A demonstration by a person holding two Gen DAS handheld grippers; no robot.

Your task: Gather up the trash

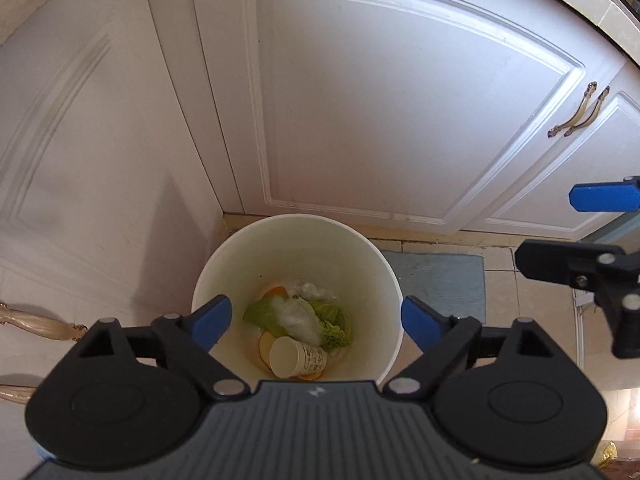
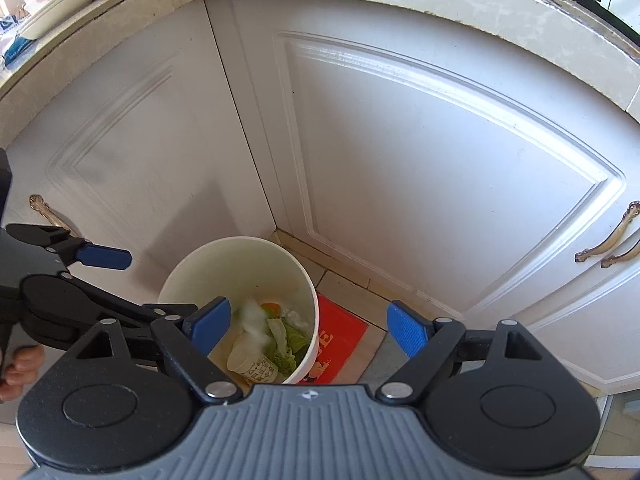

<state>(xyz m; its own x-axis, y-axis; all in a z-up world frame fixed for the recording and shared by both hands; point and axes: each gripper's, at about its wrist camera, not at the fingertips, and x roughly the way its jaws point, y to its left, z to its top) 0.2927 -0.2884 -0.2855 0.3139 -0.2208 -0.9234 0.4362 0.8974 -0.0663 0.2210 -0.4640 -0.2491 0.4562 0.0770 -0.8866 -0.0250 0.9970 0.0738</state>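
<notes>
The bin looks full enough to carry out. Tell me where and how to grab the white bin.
Take the white bin by its open top rim, coming straight down from above with one finger inside the wall and one outside. It stands upright in the cabinet corner, so the near rim is probably freest. The left gripper already hangs open above it.

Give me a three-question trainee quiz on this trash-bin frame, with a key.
1. True or false: the paper cup lies on its side inside the white bin.
2. The left gripper is: A) open and empty, B) shut on the cup, C) shut on a leaf.
3. What green trash lies in the bin?

Key: 1 true. 2 A. 3 cabbage leaves.
</notes>
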